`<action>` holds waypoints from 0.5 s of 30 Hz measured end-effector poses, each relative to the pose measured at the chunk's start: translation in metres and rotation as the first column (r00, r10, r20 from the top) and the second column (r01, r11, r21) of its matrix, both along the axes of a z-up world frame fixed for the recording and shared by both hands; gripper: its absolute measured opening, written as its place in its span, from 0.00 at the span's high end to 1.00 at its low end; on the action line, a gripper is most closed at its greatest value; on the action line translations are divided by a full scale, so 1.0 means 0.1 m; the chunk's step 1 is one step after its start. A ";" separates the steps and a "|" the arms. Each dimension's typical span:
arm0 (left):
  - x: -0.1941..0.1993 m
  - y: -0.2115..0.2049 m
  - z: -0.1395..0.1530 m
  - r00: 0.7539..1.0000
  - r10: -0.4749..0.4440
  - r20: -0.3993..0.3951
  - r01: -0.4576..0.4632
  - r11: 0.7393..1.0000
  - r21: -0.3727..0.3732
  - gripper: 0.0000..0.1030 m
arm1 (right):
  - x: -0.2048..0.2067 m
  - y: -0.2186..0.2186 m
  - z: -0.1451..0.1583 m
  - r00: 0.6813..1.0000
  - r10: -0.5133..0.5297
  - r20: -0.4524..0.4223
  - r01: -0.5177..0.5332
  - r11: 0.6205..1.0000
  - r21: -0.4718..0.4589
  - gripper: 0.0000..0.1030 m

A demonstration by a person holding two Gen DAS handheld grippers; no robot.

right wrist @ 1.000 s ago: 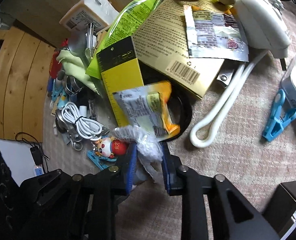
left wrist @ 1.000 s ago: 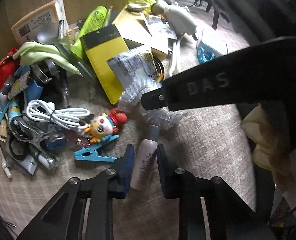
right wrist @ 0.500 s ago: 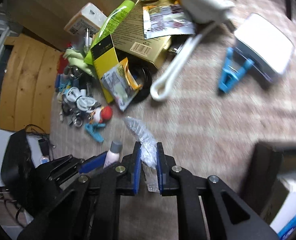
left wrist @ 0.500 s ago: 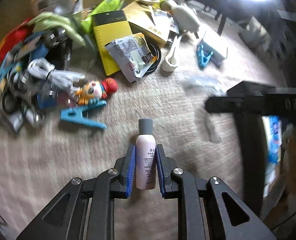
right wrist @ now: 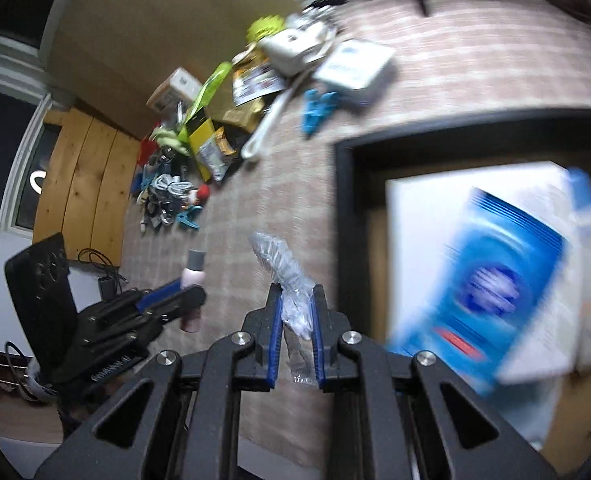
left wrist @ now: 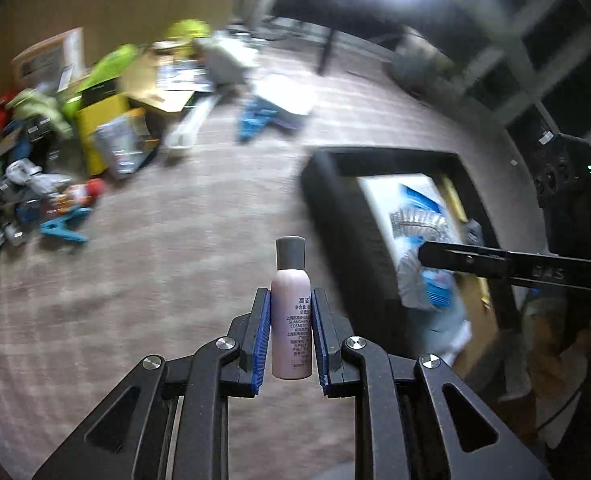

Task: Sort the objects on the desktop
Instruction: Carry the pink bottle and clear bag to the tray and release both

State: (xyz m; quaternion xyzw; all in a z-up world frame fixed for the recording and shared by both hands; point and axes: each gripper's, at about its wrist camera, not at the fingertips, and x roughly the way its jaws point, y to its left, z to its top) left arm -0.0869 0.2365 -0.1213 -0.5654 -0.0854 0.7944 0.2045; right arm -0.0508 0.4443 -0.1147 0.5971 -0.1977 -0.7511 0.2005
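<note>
Left gripper (left wrist: 291,330): clamped on the pink bottle (left wrist: 291,320), blue pads pressed flat against both sides of its body.
Pink bottle: stands lengthwise between the left fingers, grey cap pointing away from the camera and clear of the fingertips, its base down near the finger roots; printed label faces the lens. It is lifted off the tabletop.
Right gripper (right wrist: 298,330): closed on a crumpled clear plastic wrapper (right wrist: 283,276), pinched between the two blue pads.
Clear plastic wrapper: its lower part sits between the right fingers, its upper part sticks out past the fingertips and leans to the left in the right wrist view.
Black bin (left wrist: 347,216): open-topped, dark-walled, just right of the held bottle in the left wrist view; in the right wrist view its near corner (right wrist: 345,200) lies just right of the wrapper.
Bin contents: a white and blue box (right wrist: 491,268), blurred; other items there cannot be told apart.
Grippers together: in the right wrist view the left gripper (right wrist: 171,296) with the bottle (right wrist: 193,276) sits to the left of the wrapper; in the left wrist view a right finger (left wrist: 507,262) reaches over the bin.
Clutter pile (left wrist: 75,132): well apart from both grippers, against the far wall; yellow box, green items, white cable, blue clip, all blurred.
Tabletop (left wrist: 155,272): beige woven cloth.
</note>
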 end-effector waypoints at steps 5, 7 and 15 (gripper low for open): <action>0.14 0.59 0.03 0.992 -0.127 0.014 0.126 0.991 0.040 0.82 | 0.38 0.59 0.08 0.996 -0.088 -0.017 0.089 0.995 0.049 0.87; 0.23 0.80 0.04 0.985 -0.174 0.013 0.174 0.984 0.040 0.82 | 0.53 0.80 0.10 0.992 -0.123 -0.018 0.123 0.991 0.057 0.87; 0.55 1.56 0.02 0.943 -0.332 0.030 0.330 0.942 0.055 0.82 | 1.03 1.39 0.02 0.973 -0.229 0.002 0.227 0.967 0.114 0.87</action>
